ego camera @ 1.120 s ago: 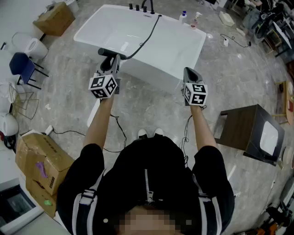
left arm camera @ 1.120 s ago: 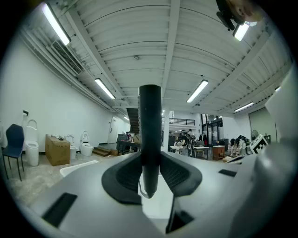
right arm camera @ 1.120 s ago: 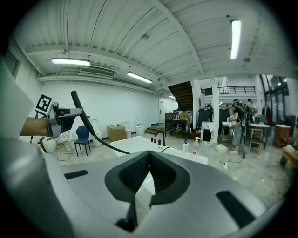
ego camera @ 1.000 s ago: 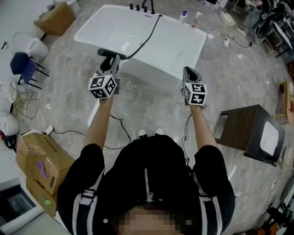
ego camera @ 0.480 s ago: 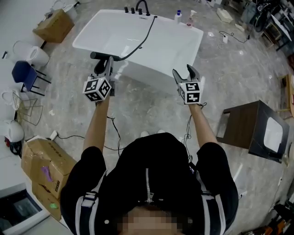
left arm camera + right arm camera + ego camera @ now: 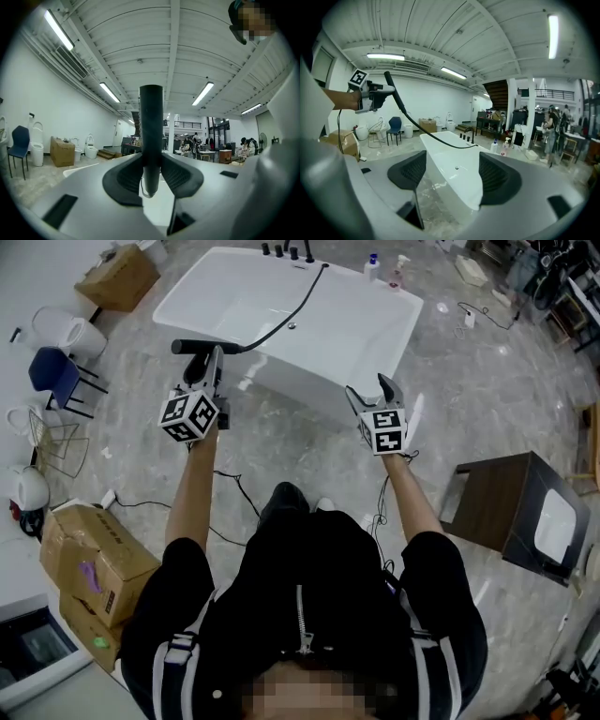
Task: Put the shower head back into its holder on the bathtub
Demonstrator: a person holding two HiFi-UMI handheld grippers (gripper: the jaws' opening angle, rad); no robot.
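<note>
Bathtub [image 6: 281,310] stands mid-floor, ahead of the person. Taps [image 6: 286,251] sit on its far rim. Hose [image 6: 302,298] runs from the far rim across the tub to the shower head [image 6: 187,346], held in the left hand-held gripper [image 6: 211,360] off the near-left corner. Bottles [image 6: 384,270] are on the floor beyond the far-right corner. Left of the tub: box [image 6: 117,277], toilet [image 6: 67,334], chair [image 6: 54,379]. Stacked boxes [image 6: 89,568] are near left, cabinet [image 6: 511,512] near right.
</note>
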